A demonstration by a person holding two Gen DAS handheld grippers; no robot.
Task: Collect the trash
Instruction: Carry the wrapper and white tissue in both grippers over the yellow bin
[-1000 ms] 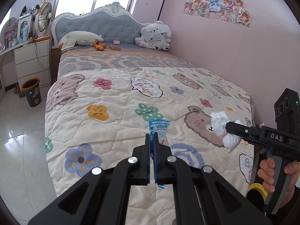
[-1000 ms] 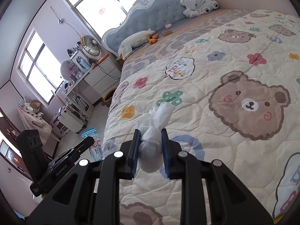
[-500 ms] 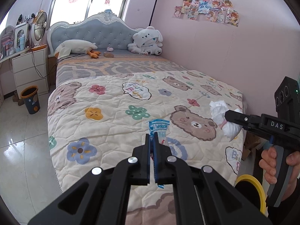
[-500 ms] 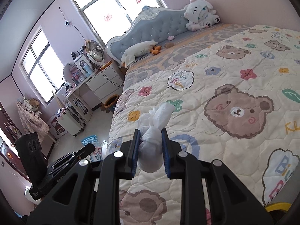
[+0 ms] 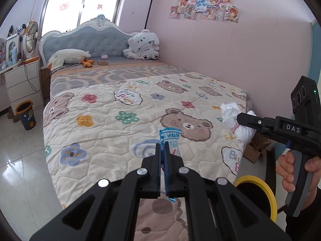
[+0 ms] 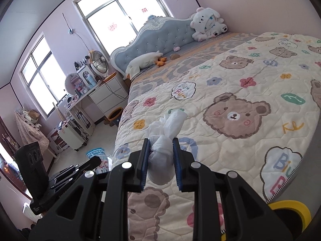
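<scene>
My left gripper (image 5: 162, 150) is shut on a blue and white snack wrapper (image 5: 169, 136) and holds it up over the foot of the bed. My right gripper (image 6: 161, 152) is shut on a white crumpled tissue wad (image 6: 164, 140), also held above the quilt. In the left wrist view the right gripper (image 5: 243, 119) shows at the right with the tissue wad (image 5: 233, 118). In the right wrist view the left gripper (image 6: 94, 161) shows at lower left with the wrapper (image 6: 98, 156). A yellow-rimmed bin (image 5: 258, 190) stands at the bed's foot, also in the right wrist view (image 6: 291, 206).
The bed with a bear-print quilt (image 5: 128, 116) fills the middle. Plush toys (image 5: 142, 46) lie at the headboard. An orange-rimmed dark bin (image 5: 26, 114) stands on the floor by a white nightstand (image 5: 22, 84). A cardboard box (image 5: 256, 148) sits by the pink wall.
Both grippers have drawn back from the bed towards its foot, each keeping its hold. The yellow-rimmed bin has come more into view.
</scene>
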